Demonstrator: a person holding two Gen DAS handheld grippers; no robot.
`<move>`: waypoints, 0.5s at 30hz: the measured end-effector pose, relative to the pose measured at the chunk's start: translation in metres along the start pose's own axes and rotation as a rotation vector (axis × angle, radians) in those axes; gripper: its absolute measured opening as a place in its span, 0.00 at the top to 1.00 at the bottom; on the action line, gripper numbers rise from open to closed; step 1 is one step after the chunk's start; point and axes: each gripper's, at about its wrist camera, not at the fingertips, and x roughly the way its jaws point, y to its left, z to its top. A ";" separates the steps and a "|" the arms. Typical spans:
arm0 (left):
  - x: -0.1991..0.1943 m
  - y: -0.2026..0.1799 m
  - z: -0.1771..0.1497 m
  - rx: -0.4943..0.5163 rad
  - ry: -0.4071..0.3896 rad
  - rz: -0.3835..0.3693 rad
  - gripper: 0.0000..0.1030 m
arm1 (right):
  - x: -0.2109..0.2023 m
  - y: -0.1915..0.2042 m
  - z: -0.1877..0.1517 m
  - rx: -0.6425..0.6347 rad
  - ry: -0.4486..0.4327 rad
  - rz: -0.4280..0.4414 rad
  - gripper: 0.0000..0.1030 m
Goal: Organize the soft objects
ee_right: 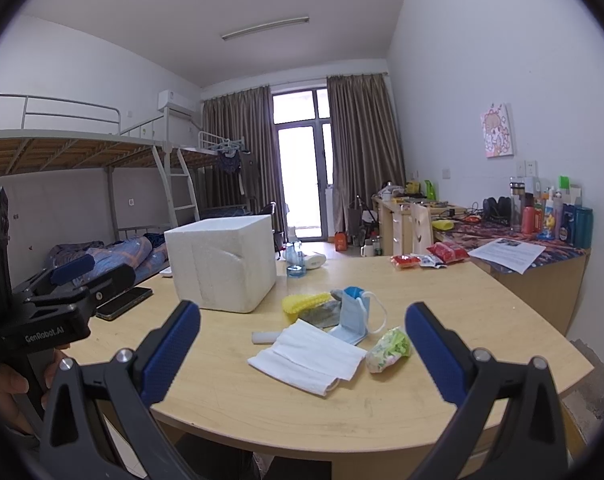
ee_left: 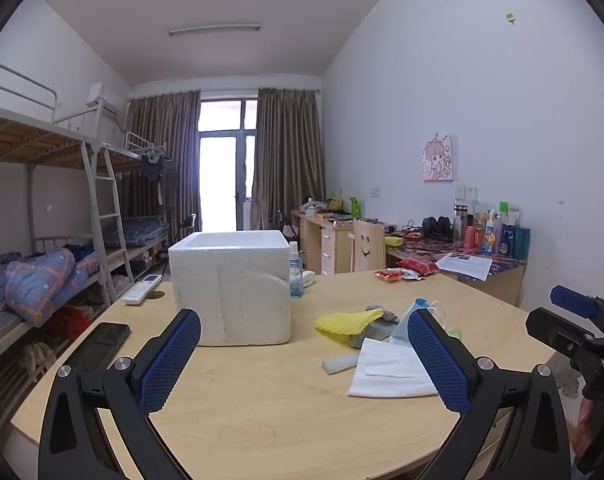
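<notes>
While both grippers hang above the near rim of the wooden table (ee_right: pixel 462 304), bare tabletop lies open in front of them, and more stretches right of the soft pile to the curved edge. The left gripper (ee_left: pixel 304 360) has its blue fingers spread wide, holding and touching nothing; the right gripper (ee_right: pixel 302 354) is just as wide apart and empty. Ahead of the right gripper, between its fingers, lie a white cloth (ee_right: pixel 308 356), a blue face mask (ee_right: pixel 352 316), a yellow foam net (ee_right: pixel 302 302) on a grey sock (ee_right: pixel 322 312), and a green-and-white bundle (ee_right: pixel 388 350). A white foam box (ee_right: pixel 222 262) stands left of them, beyond the left gripper.
</notes>
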 end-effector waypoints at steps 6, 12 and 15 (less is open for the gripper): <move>0.001 0.003 0.001 -0.008 -0.003 0.000 0.00 | 0.006 0.001 0.002 -0.009 0.007 0.000 0.00; 0.013 0.005 0.004 -0.010 0.010 -0.002 0.00 | 0.019 -0.005 0.004 0.007 0.025 0.001 0.00; 0.023 0.007 0.003 -0.016 0.033 -0.018 0.00 | 0.026 -0.005 0.004 -0.003 0.032 -0.007 0.00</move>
